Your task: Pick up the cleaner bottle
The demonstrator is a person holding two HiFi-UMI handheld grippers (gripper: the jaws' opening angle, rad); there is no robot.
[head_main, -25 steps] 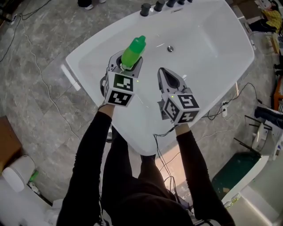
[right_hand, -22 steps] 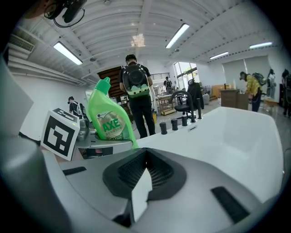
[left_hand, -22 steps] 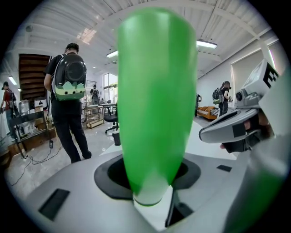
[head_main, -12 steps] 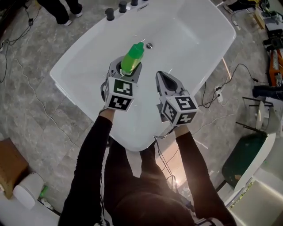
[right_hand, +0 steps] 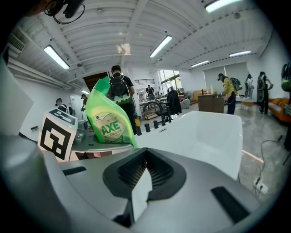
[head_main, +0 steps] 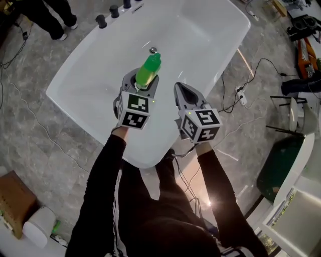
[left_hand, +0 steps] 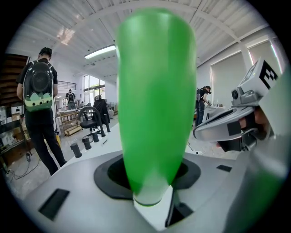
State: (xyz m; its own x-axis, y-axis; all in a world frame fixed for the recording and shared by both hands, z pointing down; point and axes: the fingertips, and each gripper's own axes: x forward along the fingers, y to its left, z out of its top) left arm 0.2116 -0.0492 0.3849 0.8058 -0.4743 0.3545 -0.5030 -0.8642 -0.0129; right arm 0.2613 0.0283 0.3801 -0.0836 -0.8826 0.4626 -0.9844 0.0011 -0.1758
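The green cleaner bottle (head_main: pixel 149 70) stands upright in my left gripper (head_main: pixel 142 83), which is shut on its lower body and holds it above the white bathtub (head_main: pixel 75 75). In the left gripper view the bottle (left_hand: pixel 154 100) fills the middle, rising from the jaws of the left gripper (left_hand: pixel 152 207). My right gripper (head_main: pixel 183 91) hovers just to the right of it, jaws together and nothing between them. From the right gripper view the bottle's label (right_hand: pixel 109 120) shows at the left, beyond the right gripper (right_hand: pixel 141 191).
The tub's drain (head_main: pixel 153 49) lies just beyond the bottle, and black taps (head_main: pixel 113 11) sit on its far rim. A person (head_main: pixel 50 15) stands at the tub's far left. Cables (head_main: pixel 241 95) trail on the floor at right. A cardboard box (head_main: pixel 12 201) sits at the lower left.
Both grippers have moved together along the tub, so the drain that lay to the right of the bottle now sits just beyond it. The bottle stays in the left gripper's hold.
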